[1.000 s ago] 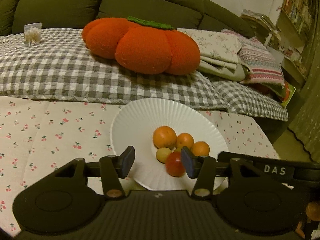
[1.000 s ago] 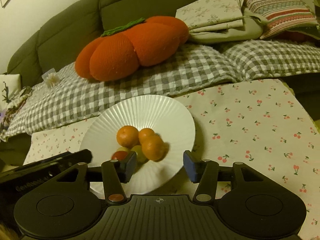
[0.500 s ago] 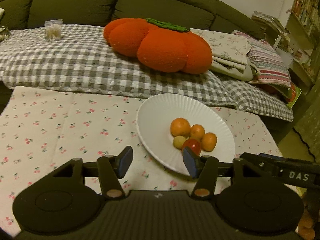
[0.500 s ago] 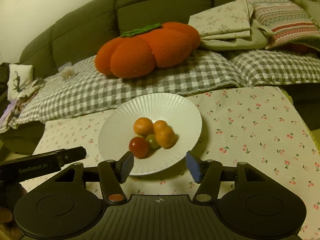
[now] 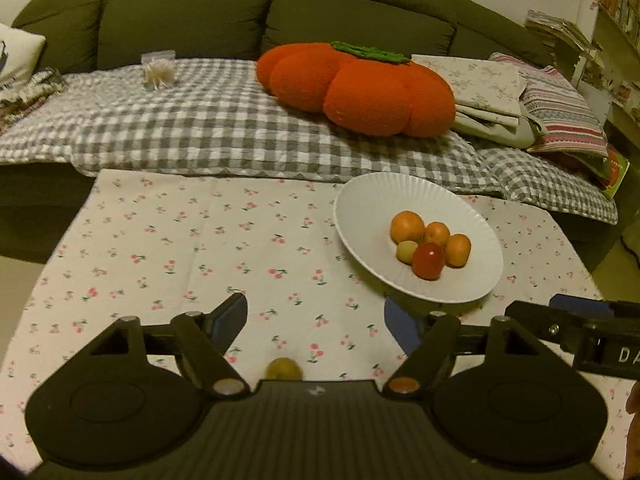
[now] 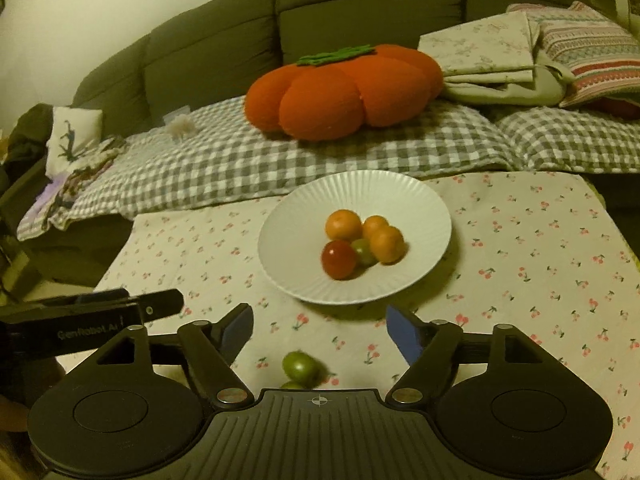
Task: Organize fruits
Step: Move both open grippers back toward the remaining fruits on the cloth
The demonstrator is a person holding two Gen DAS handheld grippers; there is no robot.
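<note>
A white ribbed plate (image 5: 360,208) (image 6: 304,216) on the cherry-print cloth holds three small oranges (image 5: 407,227) (image 6: 343,225), a red fruit (image 5: 428,260) (image 6: 339,259) and a small green fruit (image 5: 407,251) (image 6: 363,250). My left gripper (image 5: 316,318) is open above the cloth, left of the plate. A yellowish-green fruit (image 5: 283,369) lies on the cloth just before its body. My right gripper (image 6: 319,330) is open in front of the plate, over a green fruit (image 6: 300,366) on the cloth; a second one (image 6: 291,385) peeks out behind it.
The cloth-covered table (image 5: 160,248) butts against a green sofa with a grey checked blanket (image 5: 192,120), an orange pumpkin cushion (image 5: 356,88) and folded linens (image 5: 492,84). Each gripper shows at the edge of the other's view. Shelves stand far right.
Both grippers have pulled back from the plate, so it looks smaller and farther. Loose green fruits on the near cloth have come into view. Both stay open.
</note>
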